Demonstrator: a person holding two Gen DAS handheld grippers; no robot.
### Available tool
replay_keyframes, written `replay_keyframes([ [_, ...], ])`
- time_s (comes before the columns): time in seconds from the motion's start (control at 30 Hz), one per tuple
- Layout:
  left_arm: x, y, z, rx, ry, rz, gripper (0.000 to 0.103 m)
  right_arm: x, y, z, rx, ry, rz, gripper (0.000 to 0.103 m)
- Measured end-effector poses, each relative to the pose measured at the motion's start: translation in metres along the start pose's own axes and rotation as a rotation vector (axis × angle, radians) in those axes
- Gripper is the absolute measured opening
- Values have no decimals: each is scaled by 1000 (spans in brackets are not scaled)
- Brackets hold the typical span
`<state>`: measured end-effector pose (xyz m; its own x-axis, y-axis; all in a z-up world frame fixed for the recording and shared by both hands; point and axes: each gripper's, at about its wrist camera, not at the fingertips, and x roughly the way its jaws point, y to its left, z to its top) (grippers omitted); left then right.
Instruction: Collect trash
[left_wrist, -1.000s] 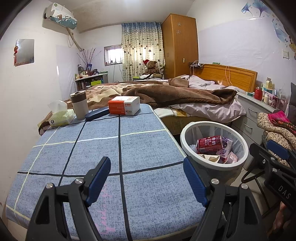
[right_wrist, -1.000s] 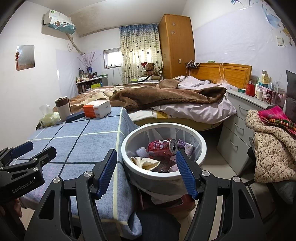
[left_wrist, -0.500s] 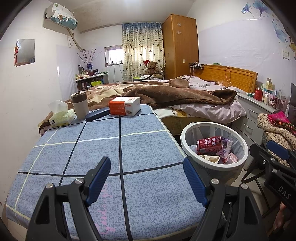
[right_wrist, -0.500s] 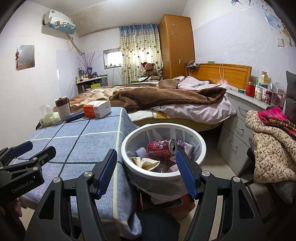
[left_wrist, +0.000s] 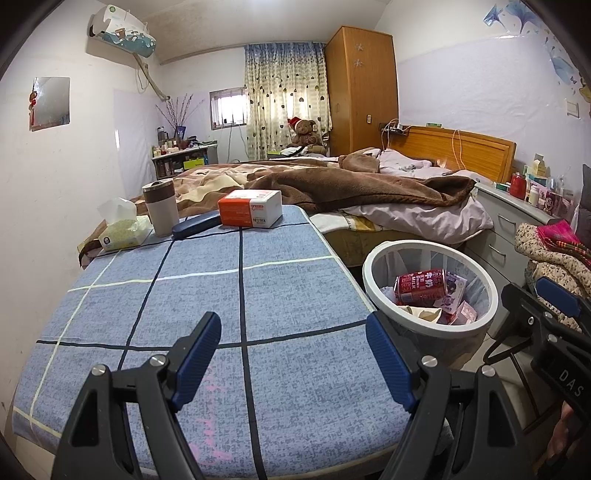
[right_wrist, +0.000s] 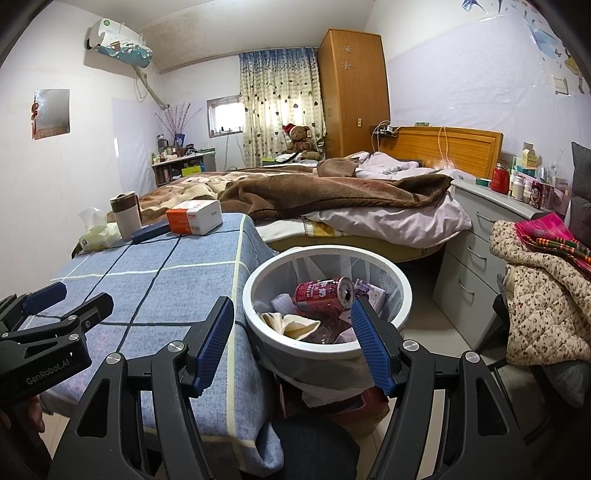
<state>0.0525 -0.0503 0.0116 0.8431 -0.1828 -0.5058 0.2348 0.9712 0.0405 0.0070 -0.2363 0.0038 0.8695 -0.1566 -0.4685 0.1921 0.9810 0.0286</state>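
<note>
A white round trash bin (right_wrist: 404, 295) stands on the floor at the right edge of the table with the blue checked cloth (left_wrist: 207, 295). In it lie a red drink can (right_wrist: 323, 295), crumpled paper and wrappers. The bin also shows in the left wrist view (left_wrist: 369, 273). My left gripper (left_wrist: 293, 354) is open and empty over the near part of the table. My right gripper (right_wrist: 291, 339) is open and empty just in front of the bin, above its near rim.
At the table's far end stand an orange and white box (left_wrist: 249, 207), a dark blue case (left_wrist: 195, 223), a brown-lidded cup (left_wrist: 159, 206) and a tissue pack (left_wrist: 123, 229). A bed (left_wrist: 369, 188) lies behind. Grey drawers (right_wrist: 476, 254) and a quilt-covered chair (right_wrist: 543, 295) stand right.
</note>
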Motion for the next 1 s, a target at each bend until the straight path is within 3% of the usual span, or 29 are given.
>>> replay_keyframes([
  [1.0, 1, 0, 1, -14, 2, -14, 82, 3, 1, 3, -4, 0, 2, 67],
])
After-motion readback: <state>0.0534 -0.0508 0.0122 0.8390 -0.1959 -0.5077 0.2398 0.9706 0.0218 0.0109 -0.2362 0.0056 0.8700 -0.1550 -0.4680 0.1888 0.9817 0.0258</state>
